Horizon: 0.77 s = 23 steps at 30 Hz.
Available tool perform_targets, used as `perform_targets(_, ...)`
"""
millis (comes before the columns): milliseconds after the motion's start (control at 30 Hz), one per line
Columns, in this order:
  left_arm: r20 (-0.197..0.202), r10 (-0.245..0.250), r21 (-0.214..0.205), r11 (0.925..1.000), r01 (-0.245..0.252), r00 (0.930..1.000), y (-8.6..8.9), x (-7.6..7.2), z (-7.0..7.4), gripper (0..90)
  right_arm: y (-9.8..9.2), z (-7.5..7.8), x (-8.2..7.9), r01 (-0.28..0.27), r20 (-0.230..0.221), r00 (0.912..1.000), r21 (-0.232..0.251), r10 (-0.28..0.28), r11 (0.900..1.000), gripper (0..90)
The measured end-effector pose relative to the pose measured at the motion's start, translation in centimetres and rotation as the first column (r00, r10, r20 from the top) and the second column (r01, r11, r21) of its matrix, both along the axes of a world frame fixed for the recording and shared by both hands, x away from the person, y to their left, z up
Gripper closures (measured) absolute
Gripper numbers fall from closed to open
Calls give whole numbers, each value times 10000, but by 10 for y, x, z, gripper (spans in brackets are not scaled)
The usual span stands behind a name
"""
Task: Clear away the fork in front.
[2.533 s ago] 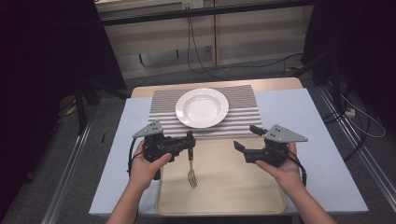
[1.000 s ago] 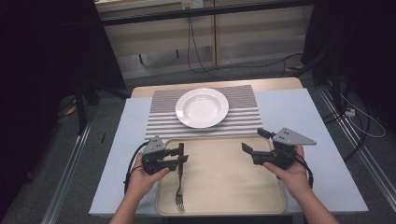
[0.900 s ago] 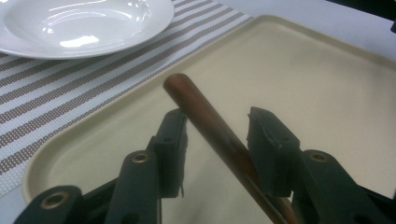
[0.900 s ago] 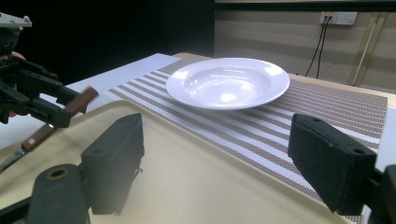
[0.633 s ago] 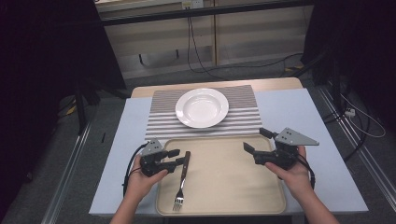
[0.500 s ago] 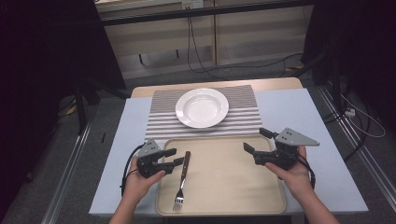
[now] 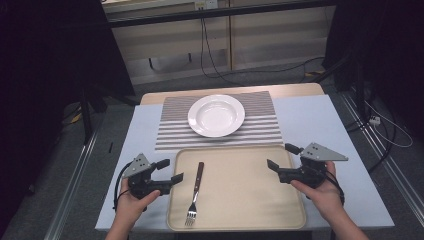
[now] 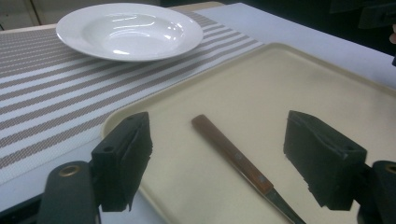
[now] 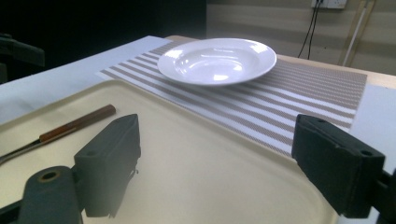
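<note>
Left tongs [image 7: 170, 171] stand spread and empty at the tray's [image 7: 250, 212] left edge; right tongs [image 7: 281, 162] likewise at its right. The fork [image 7: 194, 193] lies on the tray, handle toward the plate [image 7: 216, 115]. Likely step: fork just placed. Next move probably calls for clearing both hands off the desk [image 7: 310, 120].

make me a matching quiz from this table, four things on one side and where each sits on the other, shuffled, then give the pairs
Things:
1. fork
2. plate
3. left gripper
4. right gripper

Places:
A. on the striped mat
B. jaws open at the right edge of the tray
C. lying on the tray near its left side, tines toward the person
D. jaws open at the tray's left edge, beside the fork

Pairs: 1-C, 2-A, 3-D, 4-B
</note>
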<state>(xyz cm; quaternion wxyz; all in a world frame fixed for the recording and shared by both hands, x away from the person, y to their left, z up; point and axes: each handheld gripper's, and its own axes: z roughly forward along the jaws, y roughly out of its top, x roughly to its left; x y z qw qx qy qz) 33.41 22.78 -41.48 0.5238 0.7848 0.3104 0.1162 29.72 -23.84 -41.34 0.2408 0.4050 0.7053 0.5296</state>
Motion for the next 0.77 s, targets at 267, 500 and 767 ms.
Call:
perform_targets(267,17,128,-212,9997,-127,9999,2,-3,2,175,-20,-10,-13,164,-351,9992,-144,-169,9998,137)
perform_targets(500,69,178,-216,9996,-177,9998,5,-4,4,150,-27,-18,-17,235,-380,9990,81,-232,9997,133)
perform_targets(767,34,225,-183,9996,-224,9997,7,-4,1,122,-28,-21,-19,79,-299,9995,-5,-79,10000,129)
